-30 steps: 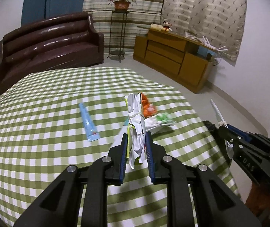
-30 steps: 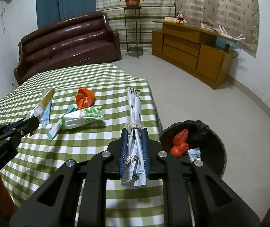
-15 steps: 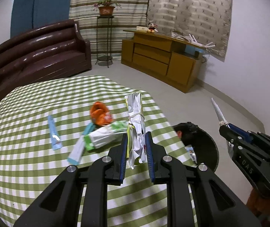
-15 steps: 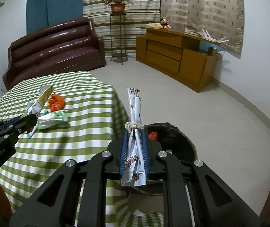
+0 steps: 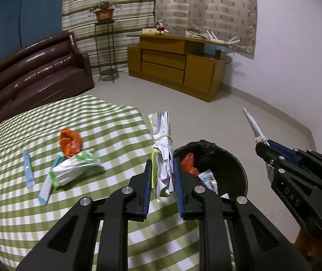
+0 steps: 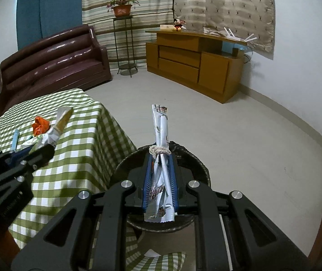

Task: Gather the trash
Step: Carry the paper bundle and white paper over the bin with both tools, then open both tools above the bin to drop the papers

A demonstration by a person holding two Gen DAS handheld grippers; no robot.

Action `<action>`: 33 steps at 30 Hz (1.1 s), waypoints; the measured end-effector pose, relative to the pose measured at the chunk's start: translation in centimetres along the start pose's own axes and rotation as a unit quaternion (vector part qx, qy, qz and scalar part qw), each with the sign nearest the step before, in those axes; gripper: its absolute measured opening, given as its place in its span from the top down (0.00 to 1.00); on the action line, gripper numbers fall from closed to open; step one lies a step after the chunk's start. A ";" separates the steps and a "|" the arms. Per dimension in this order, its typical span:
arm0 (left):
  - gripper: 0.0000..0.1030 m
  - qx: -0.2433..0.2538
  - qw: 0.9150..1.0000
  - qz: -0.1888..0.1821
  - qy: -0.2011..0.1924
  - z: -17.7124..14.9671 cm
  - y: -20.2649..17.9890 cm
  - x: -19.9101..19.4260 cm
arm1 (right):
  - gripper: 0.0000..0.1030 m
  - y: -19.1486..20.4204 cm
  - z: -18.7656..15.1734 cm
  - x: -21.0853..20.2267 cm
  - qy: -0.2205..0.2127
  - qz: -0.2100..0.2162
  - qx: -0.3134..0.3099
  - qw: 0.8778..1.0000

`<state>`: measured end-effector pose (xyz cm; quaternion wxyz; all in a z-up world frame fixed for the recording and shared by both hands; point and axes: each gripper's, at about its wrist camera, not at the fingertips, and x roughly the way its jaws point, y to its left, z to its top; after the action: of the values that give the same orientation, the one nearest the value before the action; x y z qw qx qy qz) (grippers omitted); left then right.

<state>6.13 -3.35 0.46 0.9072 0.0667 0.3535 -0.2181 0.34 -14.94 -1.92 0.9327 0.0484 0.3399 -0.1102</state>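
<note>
Left tongs (image 5: 162, 178) clamped on crumpled wrapper (image 5: 162, 149), right tongs (image 6: 159, 180) on tied wrapper (image 6: 161, 133), above black bin (image 6: 197, 164) beside checkered table (image 6: 75, 135)

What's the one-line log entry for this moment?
left gripper: shut on white wrapper | right gripper: shut on tied wrapper, over trash bin | table: orange wrapper left

bin (image 5: 240, 169) right of table (image 5: 14, 214)

Evenly lit, sharp centre — heavy fisheye bending, dark vignetted corners.
</note>
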 end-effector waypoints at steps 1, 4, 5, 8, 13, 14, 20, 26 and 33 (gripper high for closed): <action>0.81 0.002 1.000 -0.001 0.001 0.1 -0.3 0.3 | 0.85 -0.1 0.0 0.1 0.001 0.000 0.001 1.000; 0.81 0.006 1.000 -0.001 0.003 0.2 -1.2 0.8 | 0.85 -0.6 -0.1 0.4 0.004 0.000 0.005 1.000; 0.81 0.007 1.000 -0.001 0.004 0.2 -1.4 1.0 | 0.85 -0.8 -0.1 0.5 0.005 0.000 0.007 1.000; 0.81 0.009 1.000 -0.001 0.005 0.2 -1.5 1.5 | 0.85 -1.0 -0.2 0.8 0.007 -0.001 0.010 1.000; 0.81 0.013 1.000 -0.001 0.011 0.1 -2.0 2.4 | 0.85 -1.4 -0.3 1.3 0.009 -0.004 0.015 1.000; 0.81 0.013 1.000 -0.001 0.011 0.1 -2.1 2.5 | 0.85 -1.5 -0.3 1.4 0.010 -0.005 0.015 1.000; 0.81 0.015 1.000 0.000 0.015 0.2 -2.7 3.1 | 0.85 -1.9 -0.5 2.0 0.016 -0.009 0.019 1.000; 0.81 0.018 1.000 0.003 0.018 0.4 -3.2 3.8 | 0.85 -2.1 -0.5 2.3 0.018 -0.011 0.022 1.000; 0.81 0.021 0.999 0.008 0.023 0.6 -3.8 4.7 | 0.85 -2.4 -0.4 2.9 0.018 -0.015 0.027 0.999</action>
<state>7.86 -8.59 -2.07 0.8988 0.0938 0.3695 -0.2166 1.70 -17.74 -4.10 0.9229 0.0705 0.3547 -0.1324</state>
